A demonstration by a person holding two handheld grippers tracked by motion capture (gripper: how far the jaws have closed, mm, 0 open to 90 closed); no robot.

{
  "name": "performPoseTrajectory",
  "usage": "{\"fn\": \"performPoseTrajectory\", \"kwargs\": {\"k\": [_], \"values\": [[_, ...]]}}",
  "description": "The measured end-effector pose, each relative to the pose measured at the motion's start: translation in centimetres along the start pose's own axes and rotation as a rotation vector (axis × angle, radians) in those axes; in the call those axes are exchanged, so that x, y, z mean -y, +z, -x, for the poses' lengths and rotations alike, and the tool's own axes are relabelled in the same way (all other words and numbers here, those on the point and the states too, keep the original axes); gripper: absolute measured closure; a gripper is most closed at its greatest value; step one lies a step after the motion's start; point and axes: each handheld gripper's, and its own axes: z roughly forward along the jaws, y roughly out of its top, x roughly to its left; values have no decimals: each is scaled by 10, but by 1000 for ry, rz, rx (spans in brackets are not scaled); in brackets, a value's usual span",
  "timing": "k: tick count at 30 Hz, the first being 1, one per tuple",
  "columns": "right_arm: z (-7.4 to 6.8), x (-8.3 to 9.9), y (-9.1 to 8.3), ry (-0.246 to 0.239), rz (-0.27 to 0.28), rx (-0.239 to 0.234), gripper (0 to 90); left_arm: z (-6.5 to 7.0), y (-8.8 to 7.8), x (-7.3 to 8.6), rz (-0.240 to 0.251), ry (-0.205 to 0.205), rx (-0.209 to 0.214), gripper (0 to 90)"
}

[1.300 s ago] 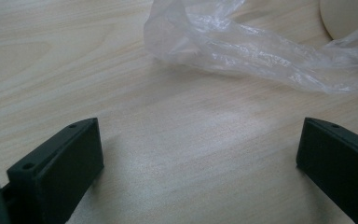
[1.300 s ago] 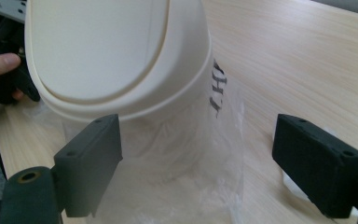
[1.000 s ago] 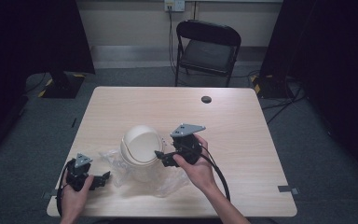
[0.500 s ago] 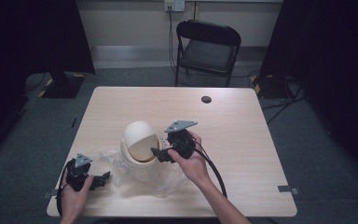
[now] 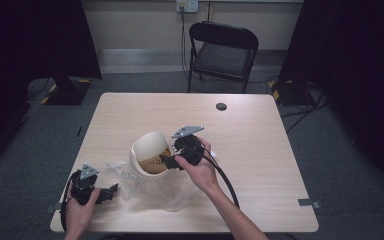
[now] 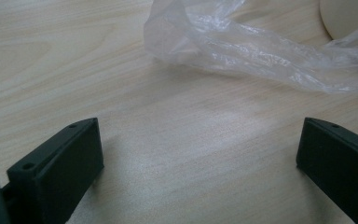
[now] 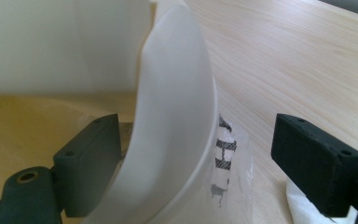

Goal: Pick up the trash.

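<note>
Though tilted, brown-lined cream bowl (image 5: 150, 155)

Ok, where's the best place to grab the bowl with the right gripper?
Grip the bowl by its thin rim wall, coming from the right side, where the right gripper already is: one jaw inside, one outside. The body looks too broad to span, and the bag lies to its left and front.

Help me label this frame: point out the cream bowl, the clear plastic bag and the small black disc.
cream bowl (image 5: 147, 145), high view, its domed outer wall.
clear plastic bag (image 6: 242, 51), left gripper view, its crumpled middle.
small black disc (image 5: 221, 106), high view, its centre.
</note>
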Motion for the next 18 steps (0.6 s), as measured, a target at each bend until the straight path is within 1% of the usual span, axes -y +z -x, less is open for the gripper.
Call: {"fn": "performPoseTrajectory", "kwargs": {"k": [4, 6, 7, 8, 12, 14, 16, 18], "values": [[2, -1, 2, 2, 7, -1, 155, 0, 0, 0, 0, 1, 1, 0], [1, -1, 0, -1, 13, -6, 160, 0, 0, 0, 0, 1, 1, 0], [1, -1, -5, 7, 27, -14, 144, 0, 0, 0, 0, 1, 1, 0], [1, -1, -5, 7, 27, -14, 144, 0, 0, 0, 0, 1, 1, 0], [1, -1, -19, 11, 58, -43, 144, 0, 0, 0, 0, 0, 1, 0], [3, -1, -27, 28, 77, -70, 143, 0, 0, 0, 1, 0, -2, 0], [5, 0, -34, 32, 94, -73, 143, 0, 1, -1, 2, 0, -1, 0], [10, 1, -43, 44, 129, -85, 142, 0, 1, -1, 1, 1, -1, 0]]}}
